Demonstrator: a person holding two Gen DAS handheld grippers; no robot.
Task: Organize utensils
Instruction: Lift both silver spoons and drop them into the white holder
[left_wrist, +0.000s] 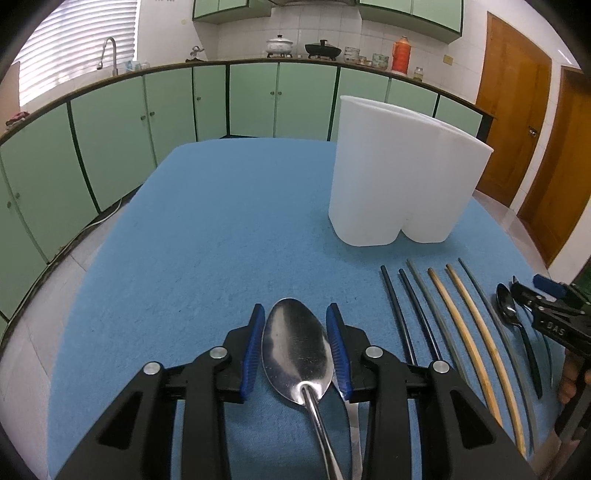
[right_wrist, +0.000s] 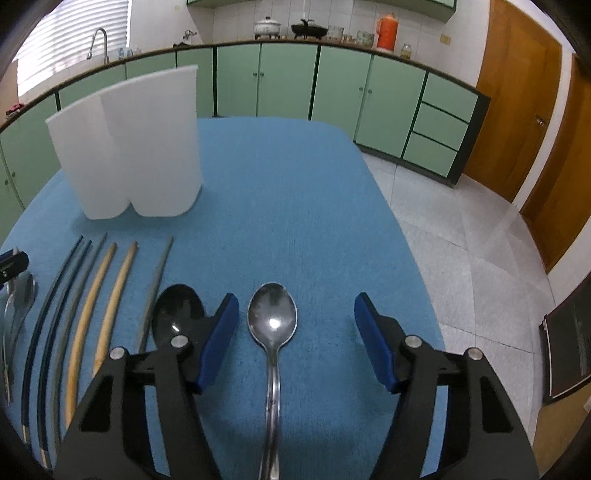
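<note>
My left tongs (left_wrist: 295, 343) hide the handle end of the large steel spoon (left_wrist: 295, 347), whose shiny, smudged bowl sits between the blue pads; I cannot tell if they pinch it. My right tongs (right_wrist: 293, 339) stand released, straddling a smaller steel spoon (right_wrist: 272, 317) without touching it. A black spoon (right_wrist: 177, 314) lies beside 6 chopsticks (right_wrist: 107, 288) near the counter's (right_wrist: 280, 184) front edge; the white holder (right_wrist: 136, 155) stands farther back.

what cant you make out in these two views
- Inside of the white holder: both views, hidden by its own walls.
- Left tongs grip on the big spoon: left view, contact unclear.
- Second utensil beneath it: mostly covered.
- Steel spoon handle end: right view, cut off by bottom edge.
</note>
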